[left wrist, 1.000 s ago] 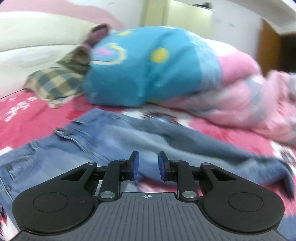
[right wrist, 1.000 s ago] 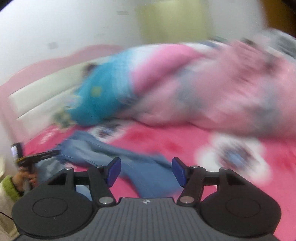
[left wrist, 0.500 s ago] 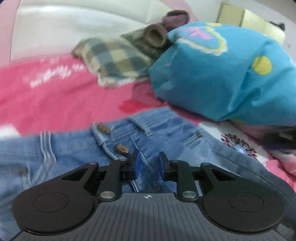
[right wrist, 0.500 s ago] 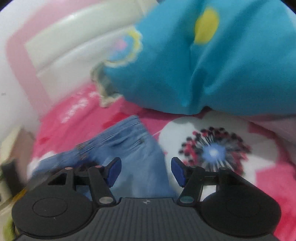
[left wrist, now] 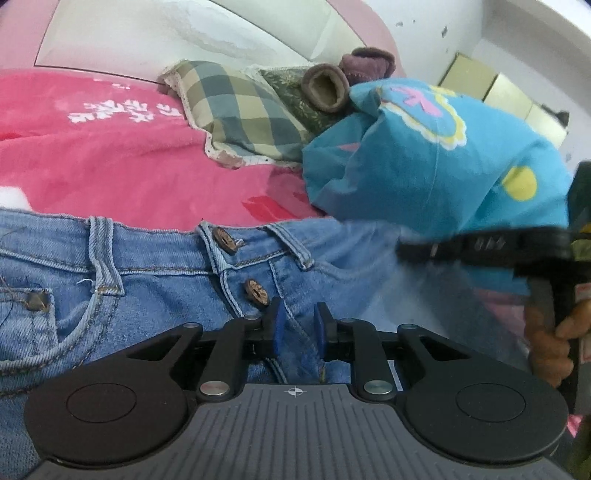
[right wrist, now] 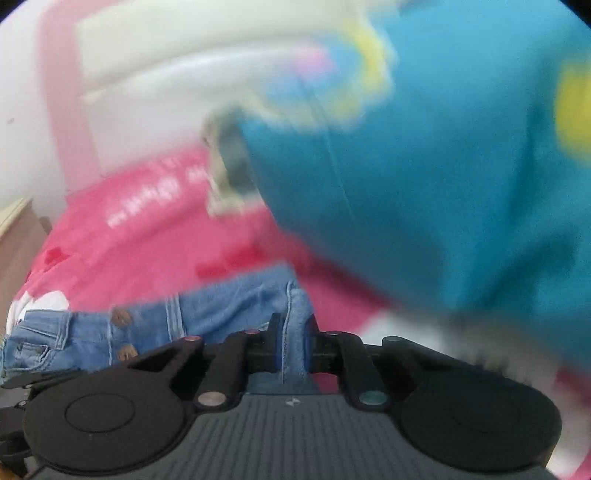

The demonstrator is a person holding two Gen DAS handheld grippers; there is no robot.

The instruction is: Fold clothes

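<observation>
A pair of light blue jeans (left wrist: 155, 280) lies spread across the pink bedspread (left wrist: 110, 166), waistband toward the headboard (left wrist: 184, 33), with 2 brown fly buttons (left wrist: 226, 240) showing.

The left gripper (left wrist: 297, 328) sits low over the fly area of the jeans, just right of the lower button. Its 2 blue pads stand close together with a fold of denim between them; the jaws are narrowed onto that fabric and appear to pinch it, though the contact itself is partly hidden by the fingers (left wrist: 275, 325).

The right gripper (right wrist: 291, 347) is at the waistband edge on the far side of the jeans. Its jaws are closing, and a bunched strip of denim with a stitched seam fills the gap between the pads, pressed on both sides. This view is heavily blurred, so finer detail there cannot be told. In the left wrist view, this gripper reaches in from the right, held by a hand (left wrist: 550, 339).

Behind the jeans sit a blue patterned bundle of bedding (left wrist: 424, 166) and a checked pillow (left wrist: 236, 110) against the headboard.
</observation>
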